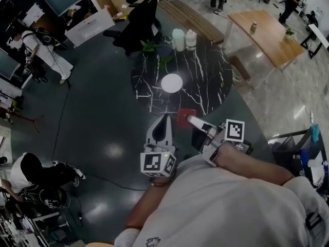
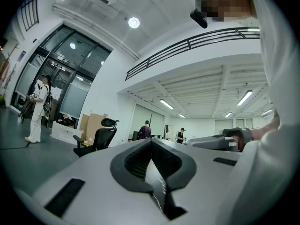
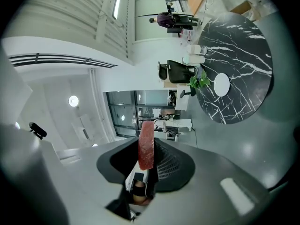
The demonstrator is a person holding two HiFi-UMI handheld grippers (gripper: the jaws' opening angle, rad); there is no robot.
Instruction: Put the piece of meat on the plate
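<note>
Near the tabletop (image 1: 216, 81), the right tool (image 1: 191, 119) clamped the meat slice (image 3: 146, 146) — a jolt could drop it short of the plate (image 1: 171, 83).

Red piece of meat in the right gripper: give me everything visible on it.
The red piece of meat is a thin, flat slab, dark red with a faintly mottled, raw-looking surface. From the head view its outline is roughly square. It is held edge-on by the right gripper, whose jaws press on its two faces, and it sticks out past their tips, touching nothing else. In the head view it shows at the near edge of the round black marble table, short of the round white plate.
</note>
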